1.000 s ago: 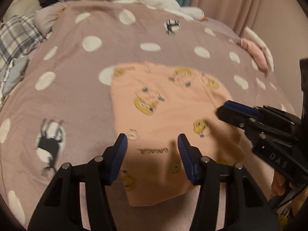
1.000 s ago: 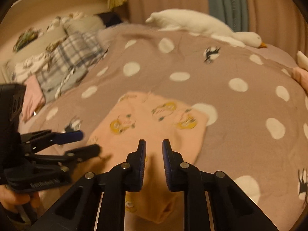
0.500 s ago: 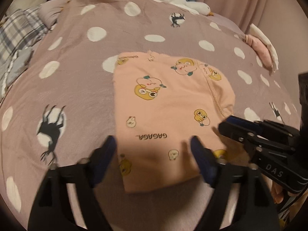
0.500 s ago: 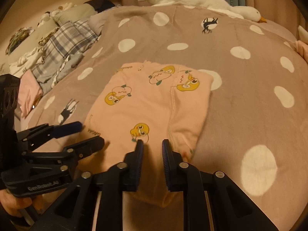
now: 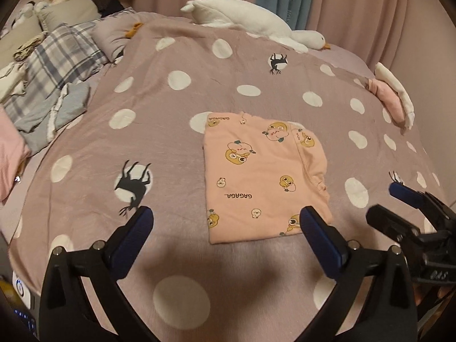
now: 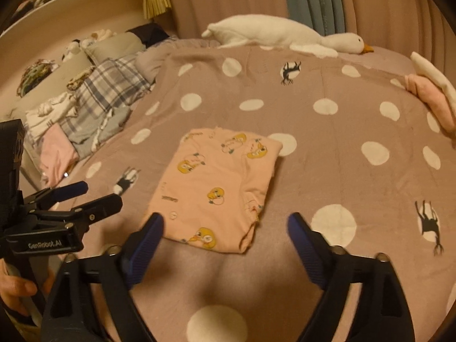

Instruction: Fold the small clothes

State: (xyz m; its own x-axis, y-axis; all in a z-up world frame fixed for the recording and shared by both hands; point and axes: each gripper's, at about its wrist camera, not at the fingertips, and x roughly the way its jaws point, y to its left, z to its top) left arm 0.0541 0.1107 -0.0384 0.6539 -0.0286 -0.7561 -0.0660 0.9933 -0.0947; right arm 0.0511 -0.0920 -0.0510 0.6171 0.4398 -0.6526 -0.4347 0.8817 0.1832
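Observation:
A small peach garment with yellow cartoon prints lies folded flat in a rectangle on the dotted mauve bedspread; it also shows in the right wrist view. My left gripper is wide open and empty, hovering just in front of the garment's near edge. My right gripper is wide open and empty, also near the garment's near edge. The right gripper appears at the right of the left wrist view; the left gripper appears at the left of the right wrist view.
A white goose plush lies at the far side of the bed. A plaid pillow and piled clothes sit at the left. Folded pink and cream clothes lie at the right edge. Curtains hang behind.
Both grippers pulled back and up from the garment. The left opened wider and the right went from nearly shut to wide open. The garment lies still.

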